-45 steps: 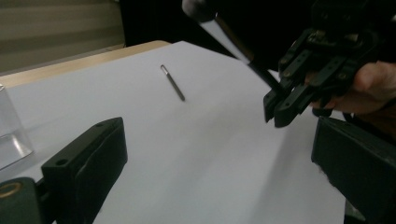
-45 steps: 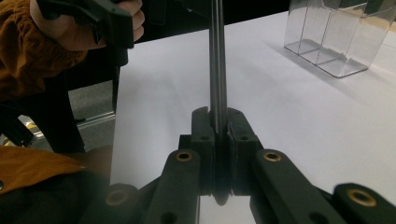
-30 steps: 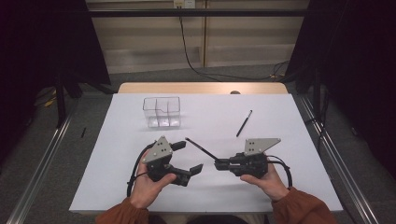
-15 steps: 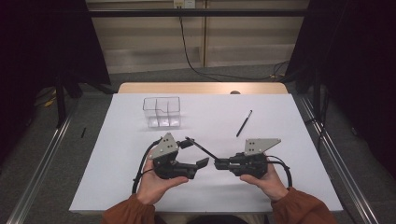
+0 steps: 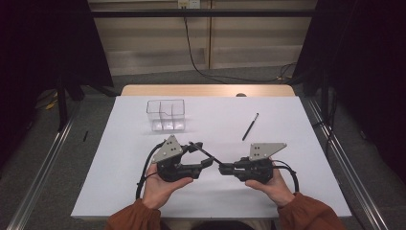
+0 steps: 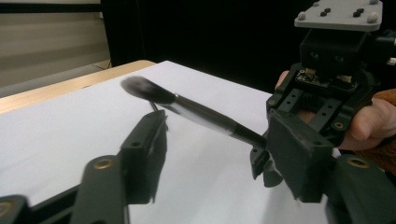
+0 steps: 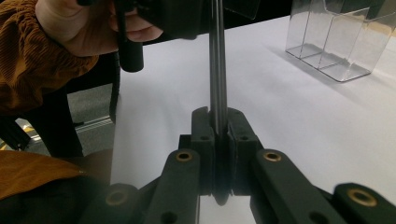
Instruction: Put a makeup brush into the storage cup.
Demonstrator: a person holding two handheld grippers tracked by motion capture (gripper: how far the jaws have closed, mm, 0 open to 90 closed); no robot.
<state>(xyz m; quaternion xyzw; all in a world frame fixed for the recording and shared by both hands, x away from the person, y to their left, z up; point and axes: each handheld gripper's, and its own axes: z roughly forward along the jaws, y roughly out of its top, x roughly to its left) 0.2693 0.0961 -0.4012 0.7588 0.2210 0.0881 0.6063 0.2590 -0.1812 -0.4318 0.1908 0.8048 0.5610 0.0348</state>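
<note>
A dark make-up brush (image 5: 213, 158) hangs level over the white table sheet (image 5: 297, 143), its handle end clamped in my right gripper (image 5: 224, 168), which is shut on it. In the right gripper view the handle (image 7: 217, 60) runs straight up from between the closed jaws (image 7: 219, 123). My left gripper (image 5: 203, 155) faces it from the left. Its jaws have just been closing and now straddle the brush (image 6: 187, 106) near the bristles, with a gap on each side (image 6: 218, 125). A person's hand holds each gripper.
A clear plastic organiser box (image 5: 166, 115) with compartments stands at the back left of the sheet, also visible in the right gripper view (image 7: 341, 42). A thin dark pen-like stick (image 5: 250, 126) lies at the back right. Bare wood edge (image 5: 206, 90) lies beyond.
The left gripper has shifted right toward the brush, and its jaws have narrowed from wide open to straddling the bristle end. The right gripper has stayed still with the brush.
</note>
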